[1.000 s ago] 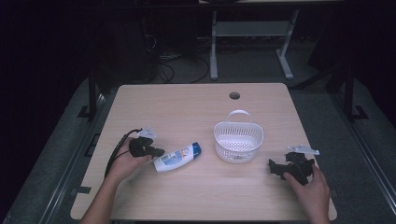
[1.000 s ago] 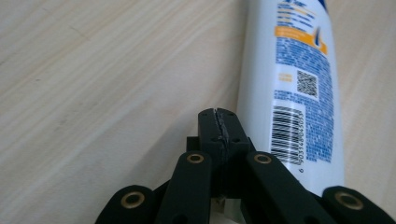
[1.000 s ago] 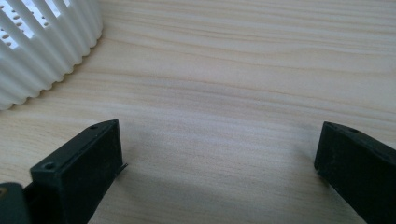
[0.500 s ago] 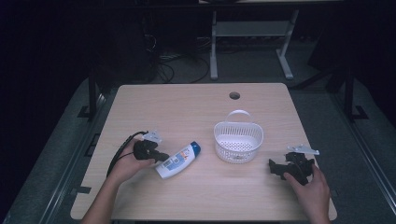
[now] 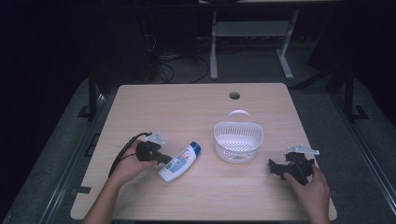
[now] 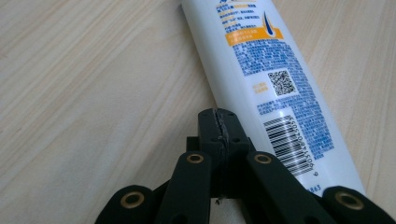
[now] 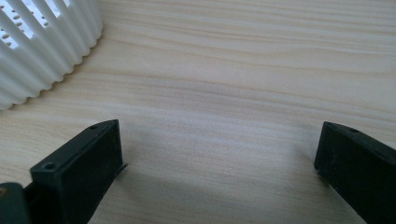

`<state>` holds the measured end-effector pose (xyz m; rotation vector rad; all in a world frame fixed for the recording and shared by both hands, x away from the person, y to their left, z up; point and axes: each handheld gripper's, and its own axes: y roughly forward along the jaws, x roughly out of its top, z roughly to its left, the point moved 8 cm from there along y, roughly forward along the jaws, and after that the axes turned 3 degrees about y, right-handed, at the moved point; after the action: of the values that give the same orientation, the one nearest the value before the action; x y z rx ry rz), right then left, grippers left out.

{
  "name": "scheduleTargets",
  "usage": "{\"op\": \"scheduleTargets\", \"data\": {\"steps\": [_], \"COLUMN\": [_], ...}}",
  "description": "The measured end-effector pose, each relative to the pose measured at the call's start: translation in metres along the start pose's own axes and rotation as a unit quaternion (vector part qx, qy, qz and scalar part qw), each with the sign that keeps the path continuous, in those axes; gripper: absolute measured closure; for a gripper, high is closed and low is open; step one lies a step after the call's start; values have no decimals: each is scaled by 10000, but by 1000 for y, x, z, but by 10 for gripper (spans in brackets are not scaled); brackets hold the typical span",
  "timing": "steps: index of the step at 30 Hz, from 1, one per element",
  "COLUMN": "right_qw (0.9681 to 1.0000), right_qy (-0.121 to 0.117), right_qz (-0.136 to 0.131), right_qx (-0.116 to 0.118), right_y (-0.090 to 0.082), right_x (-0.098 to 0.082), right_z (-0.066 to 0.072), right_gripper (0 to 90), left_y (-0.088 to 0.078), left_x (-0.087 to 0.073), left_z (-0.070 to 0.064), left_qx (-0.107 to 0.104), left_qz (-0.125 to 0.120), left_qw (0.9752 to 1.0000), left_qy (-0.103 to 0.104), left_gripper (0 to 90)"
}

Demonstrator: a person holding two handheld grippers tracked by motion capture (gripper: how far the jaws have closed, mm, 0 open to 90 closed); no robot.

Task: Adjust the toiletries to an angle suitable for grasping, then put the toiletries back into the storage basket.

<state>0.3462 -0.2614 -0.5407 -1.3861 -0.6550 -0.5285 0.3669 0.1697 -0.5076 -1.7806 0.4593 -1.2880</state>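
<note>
On the wooden table (image 5: 196, 107), my left gripper (image 5: 161, 157) has its jaws pressed together on nothing, tips just beside a white bottle (image 5: 180, 161) lying flat at its 3 o'clock. At 3 o'clock of the bottle stands a white slatted basket (image 5: 238, 140). My right gripper (image 5: 274, 168) rests with jaws spread wide, basket at its 10 o'clock.

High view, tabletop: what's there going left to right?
left gripper → white bottle → white basket → right gripper
</note>
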Motion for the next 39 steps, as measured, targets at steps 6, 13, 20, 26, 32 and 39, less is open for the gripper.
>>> {"op": "scheduleTargets", "data": {"steps": [6, 13, 20, 26, 32, 39], "right_qw": [10000, 10000, 10000, 10000, 10000, 10000], "right_qy": [0, -1, 1, 0, -1, -1], "right_qz": [1, 1, 1, 1, 1, 1], "right_qx": [0, 0, 0, 2, 2, 4], "right_y": [0, 0, 0, 0, 0, 0], "right_x": [0, 0, 0, 0, 0, 0], "right_z": [0, 0, 0, 0, 0, 0], "right_gripper": [4, 4, 4, 4, 4, 4], "left_y": [-7, -19, -25, -25, -25, -21], "left_x": [2, 8, 19, 31, 47, 61], "left_z": [7, 14, 16, 10, 5, 0], "left_qx": [189, 427, 512, 562, 583, 580], "left_qz": [-88, -314, -470, -503, -584, -604], "left_qw": [9997, 9976, 9957, 9955, 9950, 9954], "left_qy": [-131, -452, -610, -579, -558, -466], "left_gripper": [865, 715, 514, 401, 344, 337]}}
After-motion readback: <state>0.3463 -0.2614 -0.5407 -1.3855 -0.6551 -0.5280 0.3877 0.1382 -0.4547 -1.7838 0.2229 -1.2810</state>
